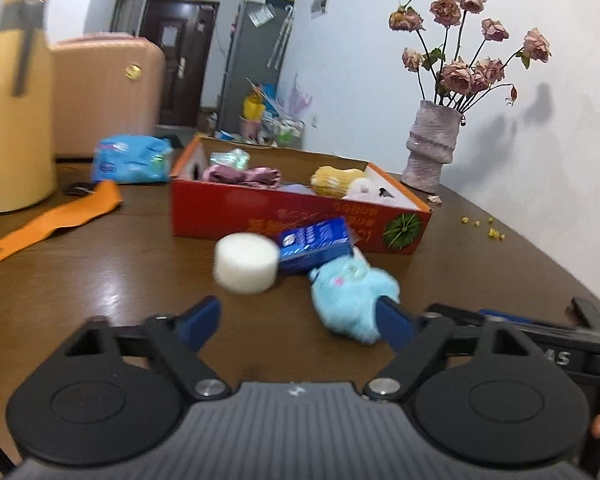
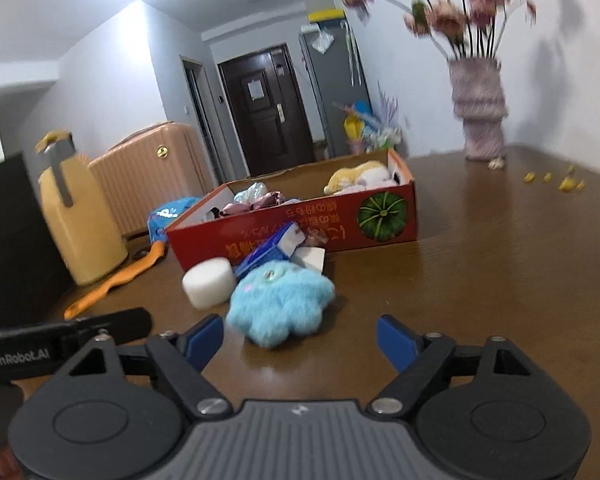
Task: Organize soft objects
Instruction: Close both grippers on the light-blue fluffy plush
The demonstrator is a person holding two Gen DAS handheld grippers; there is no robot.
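Note:
A fluffy light-blue plush toy (image 1: 350,298) (image 2: 280,304) lies on the brown table in front of a red cardboard box (image 1: 300,216) (image 2: 296,228). The box holds a yellow-and-white plush (image 1: 336,180) (image 2: 358,176) and pink fabric (image 1: 242,174). A white foam cylinder (image 1: 246,262) (image 2: 209,282) and a blue carton (image 1: 316,244) (image 2: 266,254) lie beside the blue plush. My left gripper (image 1: 300,322) is open, its right finger touching the plush. My right gripper (image 2: 300,340) is open and empty, just short of the plush.
A yellow jug (image 1: 14,112) (image 2: 80,216), an orange strap (image 1: 52,224) (image 2: 116,280) and a blue packet (image 1: 132,158) lie at the left. A vase of dried roses (image 1: 434,144) (image 2: 480,116) stands at the back right. Yellow crumbs (image 1: 488,228) dot the table. A pink suitcase (image 1: 108,92) stands behind.

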